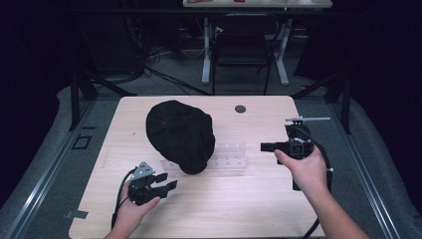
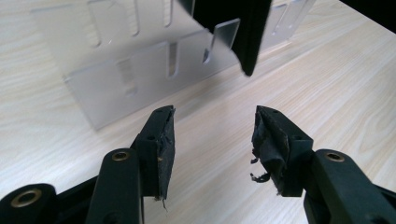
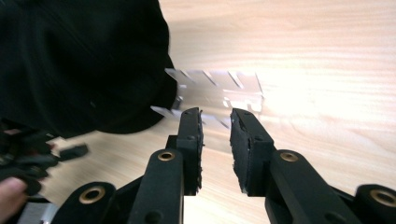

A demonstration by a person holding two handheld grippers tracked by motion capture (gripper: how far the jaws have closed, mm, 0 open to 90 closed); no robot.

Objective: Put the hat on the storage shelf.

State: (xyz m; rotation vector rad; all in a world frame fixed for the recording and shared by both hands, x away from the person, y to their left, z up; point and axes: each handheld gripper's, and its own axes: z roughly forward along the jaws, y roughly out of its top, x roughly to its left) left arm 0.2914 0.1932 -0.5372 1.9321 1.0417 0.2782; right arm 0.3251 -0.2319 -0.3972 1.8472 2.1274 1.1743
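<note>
Grippers flank a black cap (image 1: 180, 135) draped over a clear slotted rack (image 1: 230, 155); left gripper (image 1: 168, 182) gapes empty; right gripper (image 1: 263, 146) stands parted, empty.

A dark chair (image 1: 242, 47) stands beyond the wooden table (image 1: 259, 209), with what may be cables (image 1: 159, 69) on the floor.

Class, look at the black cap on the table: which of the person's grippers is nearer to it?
Left. The left gripper sits just below the black cap, jaws apart and empty; the right gripper hovers farther off to its right.
</note>
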